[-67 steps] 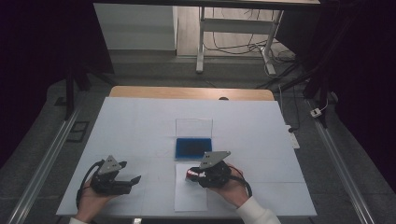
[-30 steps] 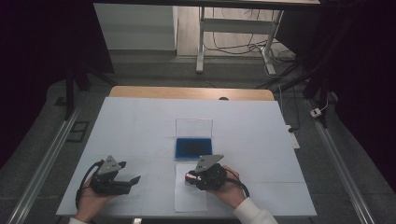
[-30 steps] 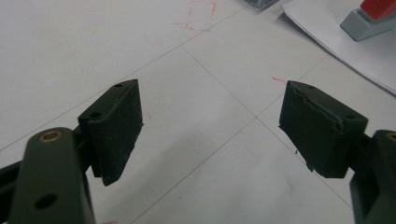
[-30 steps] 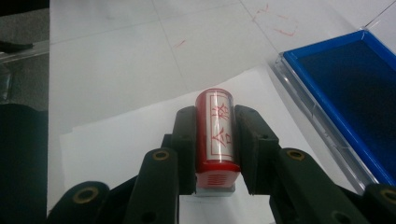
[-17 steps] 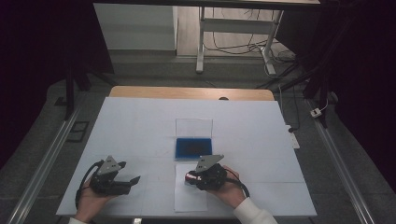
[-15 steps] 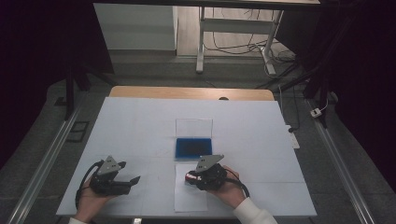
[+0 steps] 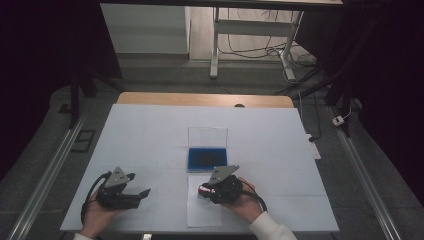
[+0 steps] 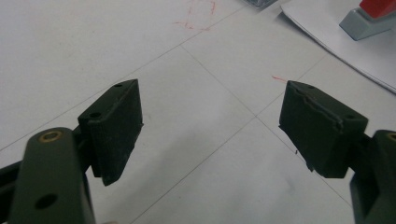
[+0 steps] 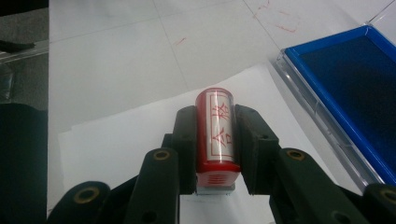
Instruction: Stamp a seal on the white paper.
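Observation:
My right gripper is shut on a red stamp with red characters on a white label and a grey base. It holds the stamp over a white sheet of paper. In the high view the right gripper sits on the paper, just in front of a blue ink pad in a clear open case. The ink pad lies to the right in the right gripper view. My left gripper rests open at the table's front left, its jaws wide apart over bare white table.
The white table top has a wooden far edge. In the left gripper view the stamp's red and grey body and the paper's edge lie at the far right. Beyond the table are a metal stand and cables on the floor.
The right gripper with the stamp has drawn slightly back from the ink pad toward the paper since the oldest frame. The left gripper has stayed still.

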Demonstrator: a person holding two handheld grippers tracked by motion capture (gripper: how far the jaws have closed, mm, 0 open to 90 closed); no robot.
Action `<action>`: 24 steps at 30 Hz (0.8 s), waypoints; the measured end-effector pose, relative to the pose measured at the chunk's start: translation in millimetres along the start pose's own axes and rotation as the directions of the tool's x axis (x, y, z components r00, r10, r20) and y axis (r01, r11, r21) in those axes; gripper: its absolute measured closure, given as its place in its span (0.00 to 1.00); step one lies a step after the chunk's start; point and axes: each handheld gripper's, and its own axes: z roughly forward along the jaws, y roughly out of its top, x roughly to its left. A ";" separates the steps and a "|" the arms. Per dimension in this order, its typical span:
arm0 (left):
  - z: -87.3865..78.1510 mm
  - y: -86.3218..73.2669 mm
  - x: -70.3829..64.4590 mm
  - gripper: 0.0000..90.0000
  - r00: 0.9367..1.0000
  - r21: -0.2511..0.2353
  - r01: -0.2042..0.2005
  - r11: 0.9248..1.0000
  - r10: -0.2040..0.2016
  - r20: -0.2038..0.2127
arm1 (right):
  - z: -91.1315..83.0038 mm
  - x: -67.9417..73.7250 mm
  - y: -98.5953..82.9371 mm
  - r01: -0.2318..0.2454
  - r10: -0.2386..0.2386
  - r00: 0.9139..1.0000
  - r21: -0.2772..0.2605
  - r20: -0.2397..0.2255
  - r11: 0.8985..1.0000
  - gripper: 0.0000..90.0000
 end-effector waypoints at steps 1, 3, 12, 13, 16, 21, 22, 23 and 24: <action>0.1 0.0 0.0 0.24 1.000 0.001 0.000 1.000 0.000 0.000 | 0.3 0.2 0.1 -0.006 0.006 1.000 -0.003 -0.001 1.000 0.77; -0.2 0.1 -0.1 0.24 1.000 0.000 -0.001 1.000 0.001 0.002 | 0.5 0.1 0.2 -0.009 0.009 1.000 -0.004 -0.002 1.000 0.78; 1.3 0.4 -1.5 0.24 1.000 0.007 -0.008 1.000 0.008 0.003 | 2.9 0.8 0.7 -0.010 0.010 1.000 0.022 0.000 1.000 0.78; 1.3 0.3 -1.4 0.24 1.000 0.007 -0.009 1.000 0.009 0.002 | 3.2 0.7 0.5 -0.009 0.009 1.000 0.025 0.002 1.000 0.78; 1.5 0.0 -0.9 0.24 1.000 0.009 -0.007 1.000 0.007 0.004 | 3.6 0.8 0.4 -0.005 0.005 1.000 0.028 0.001 1.000 0.78; 1.2 0.1 -1.2 0.24 1.000 0.008 -0.009 1.000 0.009 0.003 | 3.9 0.6 -0.8 -0.005 0.005 1.000 0.024 0.002 1.000 0.78; 1.0 0.2 -1.2 0.24 1.000 0.008 -0.009 1.000 0.009 0.003 | 3.8 0.3 -1.2 -0.007 0.007 1.000 0.023 -0.001 1.000 0.78; 0.9 0.2 -1.1 0.24 1.000 0.008 -0.009 1.000 0.009 0.002 | 3.9 0.2 -1.6 -0.008 0.008 1.000 0.020 -0.002 1.000 0.78; 0.9 0.2 -1.0 0.24 1.000 0.008 -0.009 1.000 0.009 0.003 | 3.8 0.2 -1.8 -0.009 0.009 1.000 0.020 -0.002 1.000 0.78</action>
